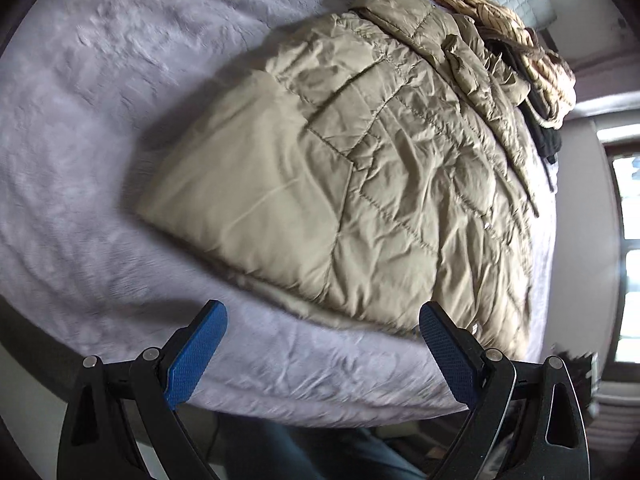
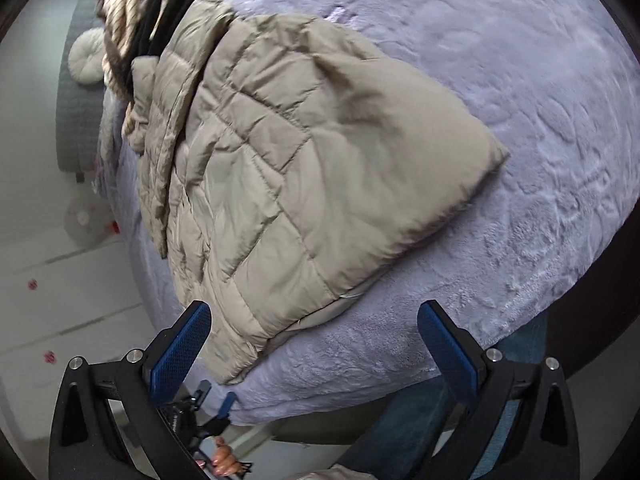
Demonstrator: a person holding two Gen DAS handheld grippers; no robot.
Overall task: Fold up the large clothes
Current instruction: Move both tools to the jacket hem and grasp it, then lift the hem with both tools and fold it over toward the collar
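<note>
Beige quilted puffer jacket [image 1: 360, 168] lies partly folded on lilac fleece bed cover [image 1: 80, 120], at 12 o'clock. Left gripper [image 1: 322, 344] and right gripper [image 2: 314, 340] spread, empty. Advise gripping hem corners evenly

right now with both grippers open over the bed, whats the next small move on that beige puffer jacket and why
Probably lower the left gripper onto the puffer jacket hem at the bed edge and close. Both it and the right gripper hover open and empty, and the jacket looks only partly folded.
</note>
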